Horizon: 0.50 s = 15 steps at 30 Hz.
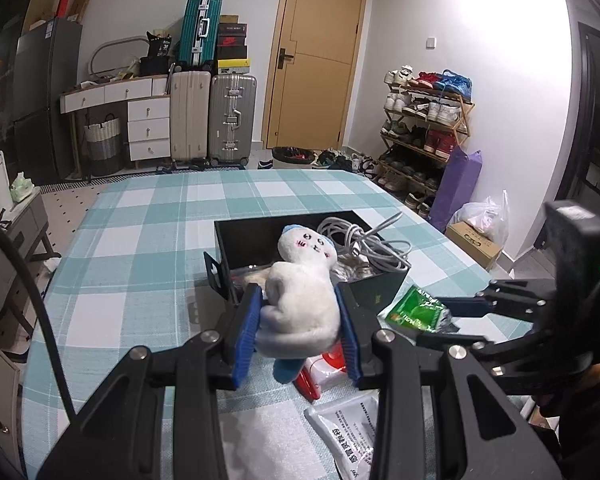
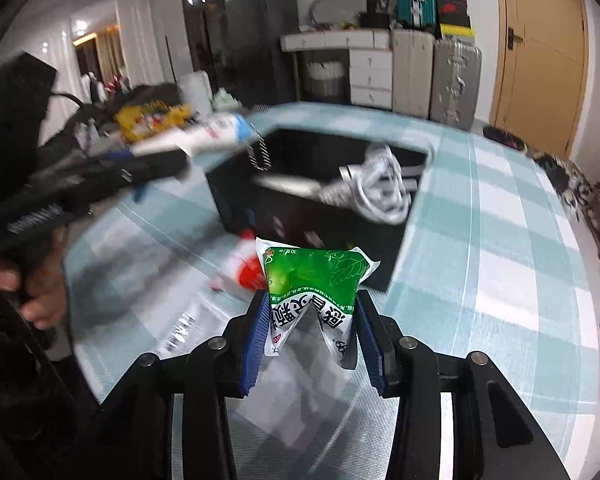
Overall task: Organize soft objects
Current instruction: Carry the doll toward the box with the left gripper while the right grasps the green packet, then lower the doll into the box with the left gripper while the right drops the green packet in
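Observation:
My left gripper (image 1: 298,300) is shut on a white plush toy (image 1: 300,292) with blue ears and holds it just above the near edge of the black box (image 1: 260,240). My right gripper (image 2: 312,304) is shut on a green and white packet (image 2: 312,280) and holds it above the table in front of the box (image 2: 320,224). The right gripper with the packet (image 1: 416,310) shows at the right of the left wrist view. The left gripper with the plush (image 2: 204,136) appears blurred at the left of the right wrist view.
A coiled white cable (image 1: 364,240) lies in the box. A red and white packet (image 1: 324,368) and a white printed packet (image 1: 352,432) lie on the checked tablecloth (image 1: 140,240) near me. Suitcases, drawers and a shoe rack stand beyond the table.

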Motion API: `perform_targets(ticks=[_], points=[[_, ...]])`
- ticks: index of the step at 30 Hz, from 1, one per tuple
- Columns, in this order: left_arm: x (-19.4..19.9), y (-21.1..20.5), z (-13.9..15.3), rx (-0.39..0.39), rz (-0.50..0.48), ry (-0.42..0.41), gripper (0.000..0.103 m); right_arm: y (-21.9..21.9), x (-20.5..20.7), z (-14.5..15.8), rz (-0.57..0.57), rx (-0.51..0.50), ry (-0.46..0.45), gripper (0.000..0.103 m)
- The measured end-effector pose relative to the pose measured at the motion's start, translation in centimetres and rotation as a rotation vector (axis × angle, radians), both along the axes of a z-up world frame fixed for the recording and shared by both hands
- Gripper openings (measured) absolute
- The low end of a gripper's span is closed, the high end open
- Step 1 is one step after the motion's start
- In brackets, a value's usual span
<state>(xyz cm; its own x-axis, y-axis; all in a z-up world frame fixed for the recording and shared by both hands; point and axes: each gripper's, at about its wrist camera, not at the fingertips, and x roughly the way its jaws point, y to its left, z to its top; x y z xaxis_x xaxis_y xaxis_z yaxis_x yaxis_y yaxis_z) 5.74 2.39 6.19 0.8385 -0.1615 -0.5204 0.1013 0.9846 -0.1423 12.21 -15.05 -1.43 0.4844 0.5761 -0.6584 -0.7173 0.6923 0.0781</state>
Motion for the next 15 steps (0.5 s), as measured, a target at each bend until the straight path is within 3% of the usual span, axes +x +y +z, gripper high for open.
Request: perform_targets(ticks=[7,15], points=[[-0.1,0.4,1.3,-0.001,0.007,-0.032,0.035,-0.6,-1.0,4.0,0.01,0.123,-0.05,0.043],[0.5,1.0,2.6,-0.006,0.015,-0.06,0.035,-0.5,0.1,6.3,-0.022,0.15,-0.072,0.043]])
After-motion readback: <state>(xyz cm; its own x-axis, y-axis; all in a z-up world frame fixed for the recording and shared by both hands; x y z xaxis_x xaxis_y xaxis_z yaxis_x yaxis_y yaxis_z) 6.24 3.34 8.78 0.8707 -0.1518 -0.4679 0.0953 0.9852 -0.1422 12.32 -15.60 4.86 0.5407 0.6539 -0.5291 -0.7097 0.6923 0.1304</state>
